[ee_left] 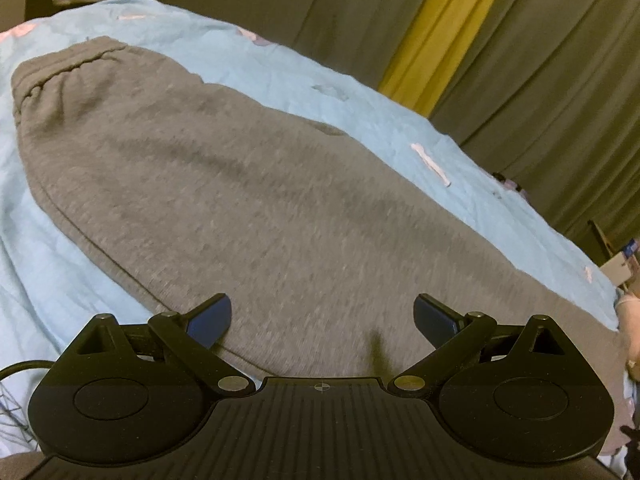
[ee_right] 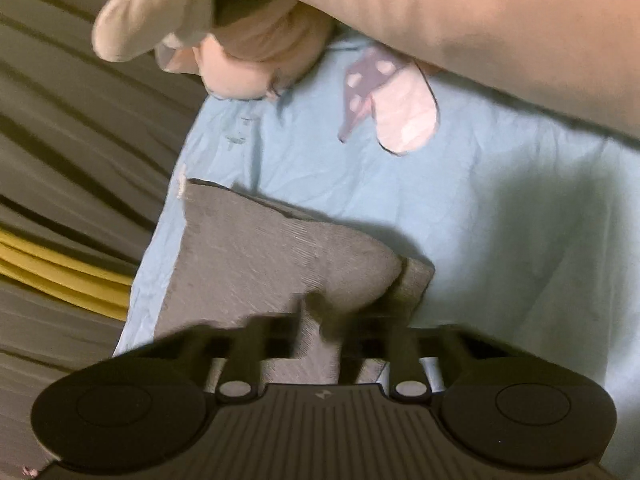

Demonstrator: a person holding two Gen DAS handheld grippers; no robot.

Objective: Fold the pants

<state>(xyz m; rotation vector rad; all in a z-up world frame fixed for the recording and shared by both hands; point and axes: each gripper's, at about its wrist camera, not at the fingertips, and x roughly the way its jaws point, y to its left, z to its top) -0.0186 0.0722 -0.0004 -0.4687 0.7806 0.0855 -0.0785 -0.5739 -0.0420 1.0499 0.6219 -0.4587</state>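
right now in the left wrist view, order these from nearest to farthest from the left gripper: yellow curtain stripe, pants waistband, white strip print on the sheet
1. White strip print, right, on the blue sheet.
2. Pants waistband, far left.
3. Yellow curtain stripe, upper right, beyond the bed.

The left gripper hangs open over the grey pants.

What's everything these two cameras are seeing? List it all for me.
pants: one pair, grey, flat on the sheet; the leg end is pinched in the right gripper.
sheet: one, light blue with pink and purple prints, under the pants.
curtain: grey, behind the bed.
yellow strip: one, between the curtain folds.
left gripper: one, black with blue pads, open above the pants.
right gripper: one, black, blurred, shut on the pants.
arm: one, bare, with a pale glove on its hand, across the top of the right view.
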